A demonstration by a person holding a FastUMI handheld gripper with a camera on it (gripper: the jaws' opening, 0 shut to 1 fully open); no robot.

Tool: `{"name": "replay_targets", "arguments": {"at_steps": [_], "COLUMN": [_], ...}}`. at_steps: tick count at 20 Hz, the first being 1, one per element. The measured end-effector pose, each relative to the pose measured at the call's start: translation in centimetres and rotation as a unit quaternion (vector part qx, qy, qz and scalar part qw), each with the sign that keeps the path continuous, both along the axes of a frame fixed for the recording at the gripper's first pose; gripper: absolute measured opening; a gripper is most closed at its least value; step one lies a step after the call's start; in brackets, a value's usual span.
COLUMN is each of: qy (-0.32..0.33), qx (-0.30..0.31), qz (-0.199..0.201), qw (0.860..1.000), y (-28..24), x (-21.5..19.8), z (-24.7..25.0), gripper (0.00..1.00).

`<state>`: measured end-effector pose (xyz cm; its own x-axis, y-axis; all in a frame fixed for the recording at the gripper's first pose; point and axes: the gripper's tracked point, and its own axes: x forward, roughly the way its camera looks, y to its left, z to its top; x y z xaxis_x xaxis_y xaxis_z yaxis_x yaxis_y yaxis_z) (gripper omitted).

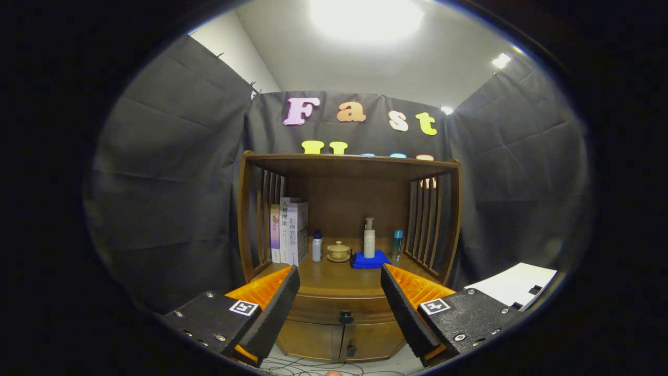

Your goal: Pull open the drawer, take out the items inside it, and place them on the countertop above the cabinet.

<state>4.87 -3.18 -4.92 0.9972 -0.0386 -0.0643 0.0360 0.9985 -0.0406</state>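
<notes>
The tongs (340, 292) gape wide, holding nothing, short of the shut drawer (342, 308) and its dark knob (345, 316); the drawer's contents are hidden, the cabinet doors (339, 342) partly cut off.

Glossy wooden cabinet (344, 250) — matt cloth wall (167, 172)

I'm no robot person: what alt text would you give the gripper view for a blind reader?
An open gripper faces a wooden cabinet whose drawer is closed, its dark knob between the fingers. On the countertop stand books, a small white bottle, a lidded teacup, a pump bottle on a blue cloth, and a teal bottle.
</notes>
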Motion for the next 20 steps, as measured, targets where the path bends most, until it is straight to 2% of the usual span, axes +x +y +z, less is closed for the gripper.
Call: {"name": "replay_targets", "arguments": {"at_steps": [3, 8, 11, 14, 16, 18, 20], "qy": [0.019, 0.046, 0.053, 0.07, 0.07, 0.053, 0.05], "qx": [-0.016, 0.008, -0.007, -0.03, -0.018, 0.006, 0.017], "qz": [0.002, 0.016, 0.026, 0.013, 0.011, 0.031, 0.034], "qw": [1.0, 0.999, 0.998, 0.997, 0.997, 0.998, 0.998], "y": [0.2, 0.3, 0.0, -1.6, -1.7, -0.5, -0.5], "x": [0.5, 1.6, 2.6, 3.4, 4.1, 5.0, 5.9], "z": [-1.9, -4.1, -5.8, -8.2, -10.0, -10.9, -12.2], "gripper": [0.96, 0.97, 0.97, 0.97, 0.97, 0.97, 0.97]}}
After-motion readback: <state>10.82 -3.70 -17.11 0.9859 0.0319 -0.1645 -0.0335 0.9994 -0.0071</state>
